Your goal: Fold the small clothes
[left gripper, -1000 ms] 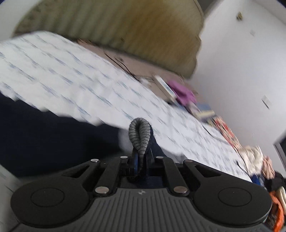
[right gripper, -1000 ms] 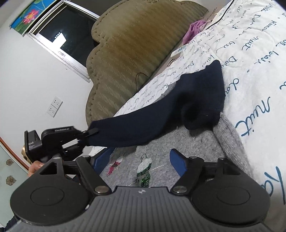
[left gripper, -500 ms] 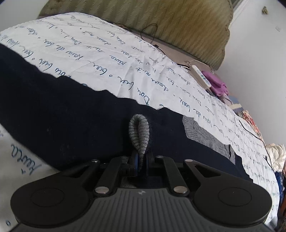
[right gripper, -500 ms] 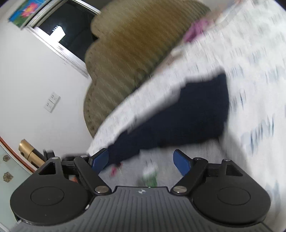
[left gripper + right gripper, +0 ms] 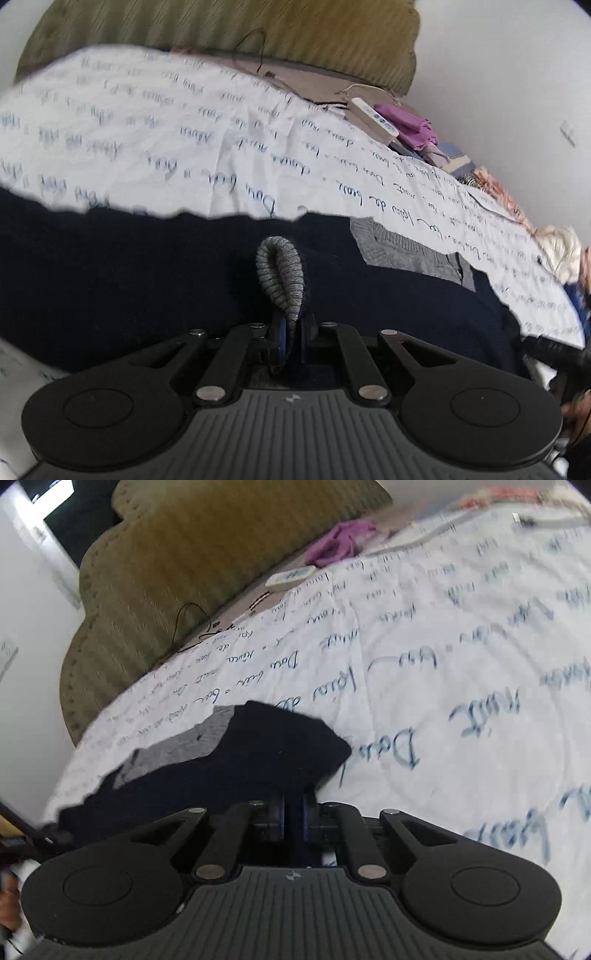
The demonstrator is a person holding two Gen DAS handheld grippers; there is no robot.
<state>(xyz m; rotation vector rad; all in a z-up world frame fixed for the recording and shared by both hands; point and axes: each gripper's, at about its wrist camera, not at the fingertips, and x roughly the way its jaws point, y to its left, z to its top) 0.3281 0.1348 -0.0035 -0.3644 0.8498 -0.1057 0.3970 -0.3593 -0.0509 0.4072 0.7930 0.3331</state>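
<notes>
right gripper (image 5: pixel 293 821) swung across bed since earlier frame; jaws have just been closing, now together on near edge of navy sweater (image 5: pixel 236 771). left gripper (image 5: pixel 291 338) clamped on grey ribbed cuff (image 5: pixel 281 275), loop standing up beyond fingertips. sweater lies flat across white script-print bedsheet (image 5: pixel 424 672), just beyond both tools, grey knit panel (image 5: pixel 402 249) showing at far right edge. remote control (image 5: pixel 375 118) and purple cloth (image 5: pixel 406 123) far right, near olive headboard (image 5: pixel 221 33).
</notes>
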